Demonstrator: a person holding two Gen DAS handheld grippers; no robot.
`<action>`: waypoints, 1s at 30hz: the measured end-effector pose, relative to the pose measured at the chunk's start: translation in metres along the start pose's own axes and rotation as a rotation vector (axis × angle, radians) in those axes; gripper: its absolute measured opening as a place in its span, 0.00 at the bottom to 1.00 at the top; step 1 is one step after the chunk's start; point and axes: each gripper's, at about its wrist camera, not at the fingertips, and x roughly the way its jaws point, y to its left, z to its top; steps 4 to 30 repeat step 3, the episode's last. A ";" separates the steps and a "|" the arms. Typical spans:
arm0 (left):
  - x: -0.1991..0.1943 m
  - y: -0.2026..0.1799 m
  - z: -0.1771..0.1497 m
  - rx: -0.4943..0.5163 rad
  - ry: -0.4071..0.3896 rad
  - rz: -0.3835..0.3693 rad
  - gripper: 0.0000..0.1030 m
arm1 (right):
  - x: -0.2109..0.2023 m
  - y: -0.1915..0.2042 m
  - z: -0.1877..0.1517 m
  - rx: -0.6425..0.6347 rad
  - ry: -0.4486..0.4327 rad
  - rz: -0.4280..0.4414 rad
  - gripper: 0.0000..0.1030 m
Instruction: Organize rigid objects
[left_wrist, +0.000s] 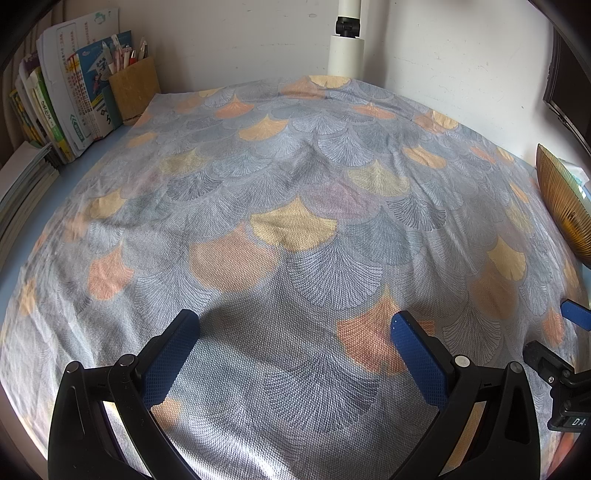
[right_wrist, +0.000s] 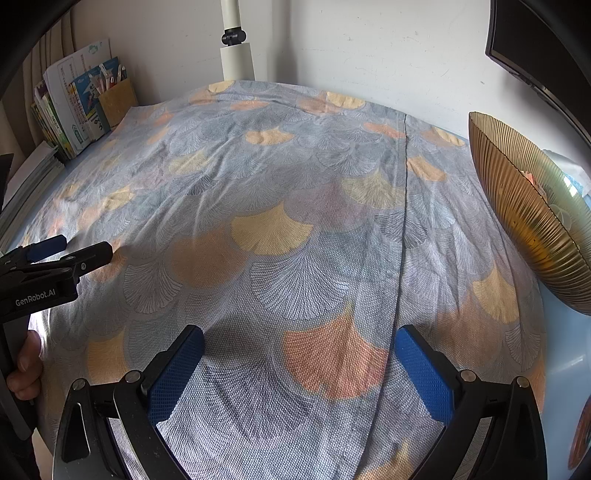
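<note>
My left gripper (left_wrist: 295, 325) is open and empty, low over the patterned grey and orange cloth (left_wrist: 295, 229) that covers the table. My right gripper (right_wrist: 300, 339) is open and empty too, over the same cloth (right_wrist: 280, 206). A ribbed amber glass bowl (right_wrist: 532, 229) stands at the right edge, with some small items inside that I cannot make out; its rim shows in the left wrist view (left_wrist: 565, 203). The left gripper shows at the left of the right wrist view (right_wrist: 70, 247). A tip of the right gripper shows at the right of the left wrist view (left_wrist: 576, 314).
Books (left_wrist: 66, 103) and a brown pen holder (left_wrist: 135, 90) stand at the back left by the wall. A white lamp post (left_wrist: 347, 40) rises at the back. A dark monitor (right_wrist: 535, 48) hangs at the upper right.
</note>
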 end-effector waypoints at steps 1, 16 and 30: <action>0.000 0.000 0.000 -0.001 -0.001 0.000 1.00 | 0.000 0.000 0.000 0.000 0.000 0.000 1.00; 0.000 -0.002 0.000 0.002 0.000 0.000 1.00 | 0.000 0.000 0.000 0.000 0.000 0.000 1.00; 0.000 -0.002 0.000 0.002 0.000 0.000 1.00 | 0.000 0.000 0.000 0.000 0.000 0.000 1.00</action>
